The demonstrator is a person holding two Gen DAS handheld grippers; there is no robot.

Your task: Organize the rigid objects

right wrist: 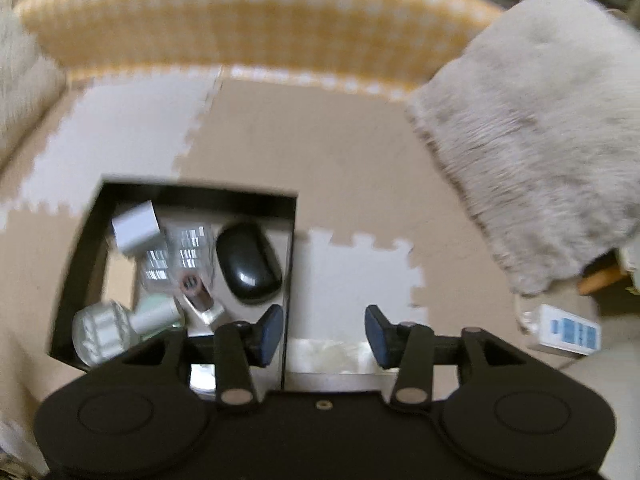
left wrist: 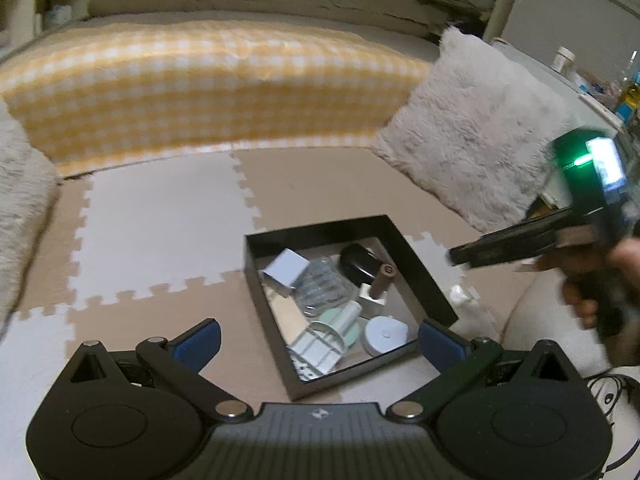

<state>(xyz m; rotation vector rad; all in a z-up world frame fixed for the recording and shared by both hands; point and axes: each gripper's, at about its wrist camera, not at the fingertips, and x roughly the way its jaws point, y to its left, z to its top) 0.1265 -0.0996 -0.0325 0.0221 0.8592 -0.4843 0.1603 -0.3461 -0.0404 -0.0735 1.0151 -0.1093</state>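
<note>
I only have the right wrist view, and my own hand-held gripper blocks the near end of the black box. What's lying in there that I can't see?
Observer: A round pale disc-shaped case lies in the near corner of the black box, next to the mint-green tube.
Operator: Is the left hand-held gripper holding anything?
Observer: No. The left hand-held gripper is open and empty, and it hovers at the box's near edge.
Operator: Anything showing on the back of mine?
Observer: Yes. A green light glows on the rear of your right hand-held gripper, beside a bright little screen.
</note>
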